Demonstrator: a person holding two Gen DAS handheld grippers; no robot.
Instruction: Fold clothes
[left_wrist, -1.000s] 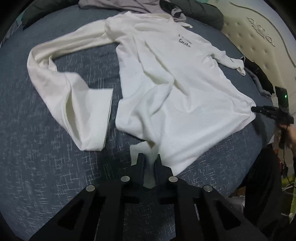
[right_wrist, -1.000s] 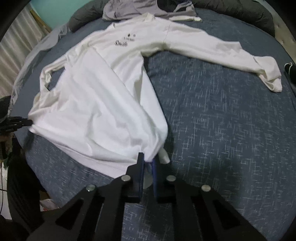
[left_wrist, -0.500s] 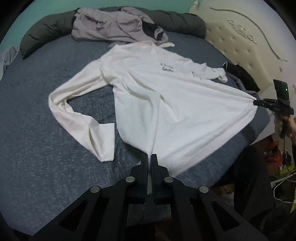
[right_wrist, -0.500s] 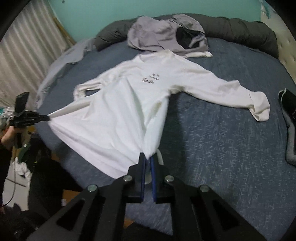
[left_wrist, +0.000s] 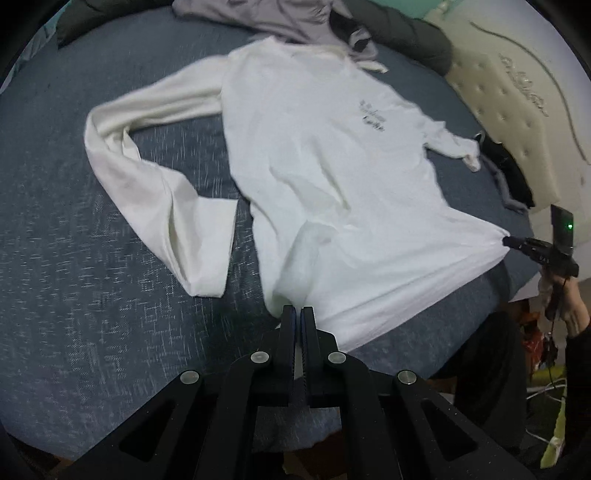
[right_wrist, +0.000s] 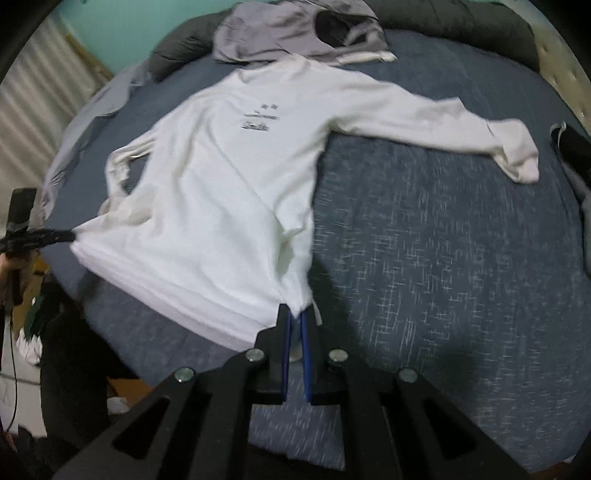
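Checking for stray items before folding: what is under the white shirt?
Only the blue bedspread shows around the white shirt; whatever lies beneath its body is covered.

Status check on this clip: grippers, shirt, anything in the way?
Left gripper and right gripper both shut on the white shirt, one hem corner each. Shirt stretched flat on the bed. Grey clothes touch the collar.
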